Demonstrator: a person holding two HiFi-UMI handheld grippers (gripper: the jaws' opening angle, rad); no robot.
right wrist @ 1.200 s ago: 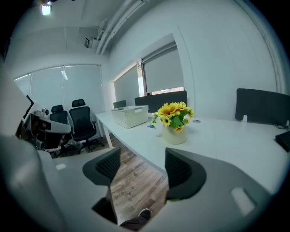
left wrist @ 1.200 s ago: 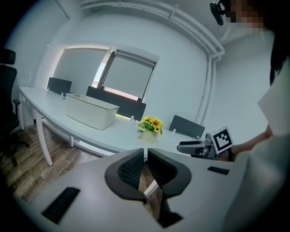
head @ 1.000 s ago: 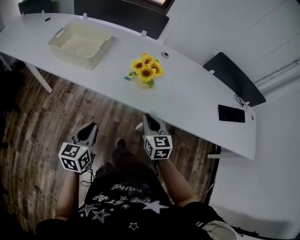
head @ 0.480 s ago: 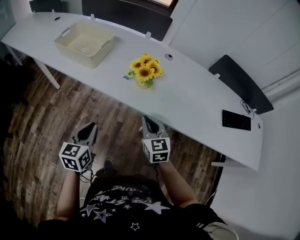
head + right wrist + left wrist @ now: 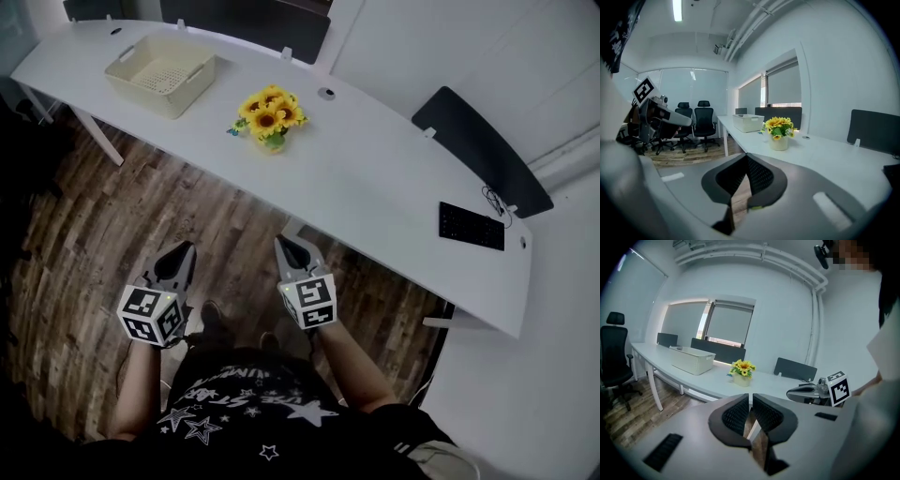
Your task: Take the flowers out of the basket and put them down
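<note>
Sunflowers (image 5: pixel 268 114) stand on the tabletop (image 5: pixel 375 192), well ahead of the clenched right hand-held gripper (image 5: pixel 282 243) and the slightly ajar, empty left hand-held gripper (image 5: pixel 183 249); hold both clear.

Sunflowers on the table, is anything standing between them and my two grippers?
Nothing visible does. The left gripper and right gripper are held over the floor, short of the table. Between its near edge and the sunflowers lies only bare surface. The basket sits off to the left, apart from them.
</note>
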